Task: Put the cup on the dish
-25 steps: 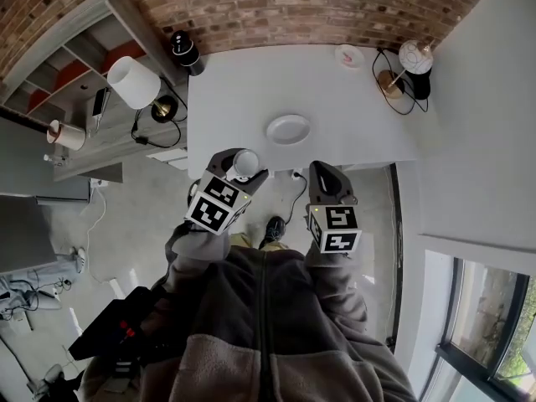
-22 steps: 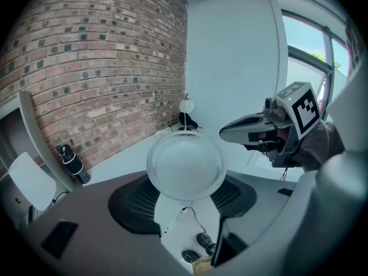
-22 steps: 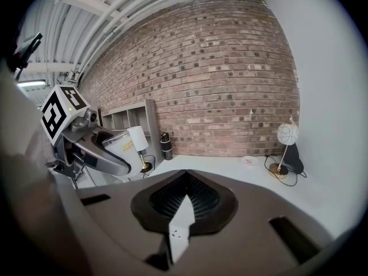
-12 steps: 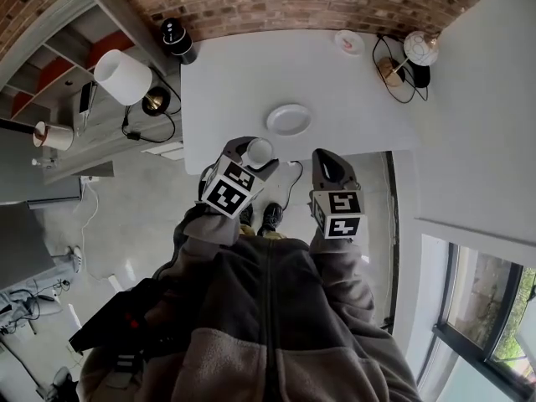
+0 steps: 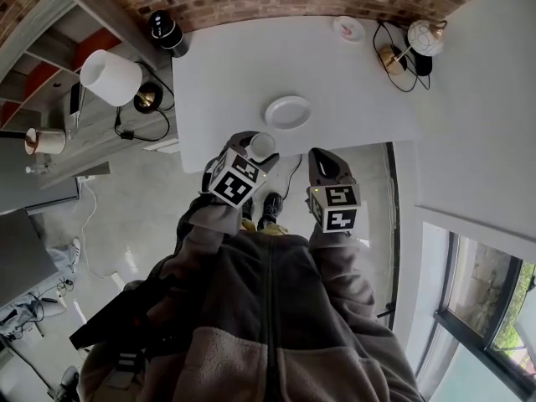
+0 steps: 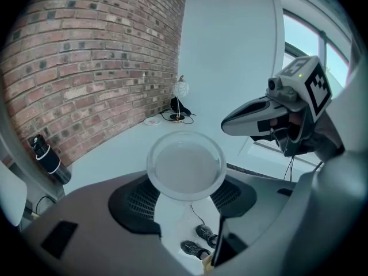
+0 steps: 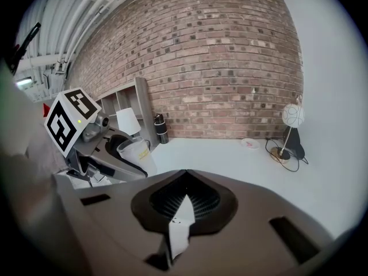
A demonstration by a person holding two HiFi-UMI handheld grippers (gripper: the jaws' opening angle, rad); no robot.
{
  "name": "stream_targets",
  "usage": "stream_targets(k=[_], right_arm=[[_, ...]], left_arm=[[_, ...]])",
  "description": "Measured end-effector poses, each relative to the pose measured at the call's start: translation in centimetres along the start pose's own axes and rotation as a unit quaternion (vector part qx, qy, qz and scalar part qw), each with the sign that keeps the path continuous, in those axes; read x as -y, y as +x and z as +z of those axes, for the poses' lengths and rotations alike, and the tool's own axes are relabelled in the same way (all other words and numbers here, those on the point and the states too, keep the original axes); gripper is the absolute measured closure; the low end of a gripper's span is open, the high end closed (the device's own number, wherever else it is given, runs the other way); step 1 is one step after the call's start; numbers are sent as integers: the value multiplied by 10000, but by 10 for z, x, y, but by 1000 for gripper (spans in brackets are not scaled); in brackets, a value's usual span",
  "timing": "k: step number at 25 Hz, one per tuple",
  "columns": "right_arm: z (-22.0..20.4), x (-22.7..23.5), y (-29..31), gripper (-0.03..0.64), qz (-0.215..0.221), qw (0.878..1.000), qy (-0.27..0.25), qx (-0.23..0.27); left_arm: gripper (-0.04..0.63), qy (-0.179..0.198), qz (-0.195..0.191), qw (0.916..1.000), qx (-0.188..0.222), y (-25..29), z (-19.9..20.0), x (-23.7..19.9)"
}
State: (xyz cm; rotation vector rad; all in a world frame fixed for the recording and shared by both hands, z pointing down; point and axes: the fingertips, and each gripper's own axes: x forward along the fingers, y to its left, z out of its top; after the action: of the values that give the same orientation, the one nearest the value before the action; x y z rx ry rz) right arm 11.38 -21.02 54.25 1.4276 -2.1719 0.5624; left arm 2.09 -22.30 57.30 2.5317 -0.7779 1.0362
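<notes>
Cup [image 6: 186, 165] sits clamped upright in the left gripper [image 5: 248, 153], about over the table's [image 5: 226, 74] near edge, short of the dish [image 5: 288, 112]. The right gripper [image 5: 323, 159] is closed on nothing. Released off-centre, the cup could catch the dish's raised rim and tip over.

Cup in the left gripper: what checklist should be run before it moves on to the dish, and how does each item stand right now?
1. Grip: the cup sits between the jaws of the left gripper, a pad on each side. Ok.
2. Mouth up: the head view looks down into the cup's open mouth. Ok.
3. Dish free: nothing lies on it. Ok.
4. Cup above the dish: it is at the near edge of the table, short of the dish. Not ok.
5. Right gripper out of the way: shut, empty, off the table beside the left gripper. Ok.
</notes>
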Motion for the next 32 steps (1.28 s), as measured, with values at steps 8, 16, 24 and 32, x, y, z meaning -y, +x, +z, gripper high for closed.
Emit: stream_targets(k=[8,16,24,32], right_arm=[[-13,12,32,614,-25,9995,100,-295],[-27,23,59,614,7,9980,187,-601],[-43,37,85,614,-7,9966,290,-770],[-59,48,105,614,-33,9955,380,-862]], left_arm=[[341,33,-153,9998,-144,40,-10,-17],[341,325,-252,9990,-200,78,-14,-28],[341,500,-308,9978,-306,118,-24,-41],[341,769,-313,9958,-377,155,-35,-54]])
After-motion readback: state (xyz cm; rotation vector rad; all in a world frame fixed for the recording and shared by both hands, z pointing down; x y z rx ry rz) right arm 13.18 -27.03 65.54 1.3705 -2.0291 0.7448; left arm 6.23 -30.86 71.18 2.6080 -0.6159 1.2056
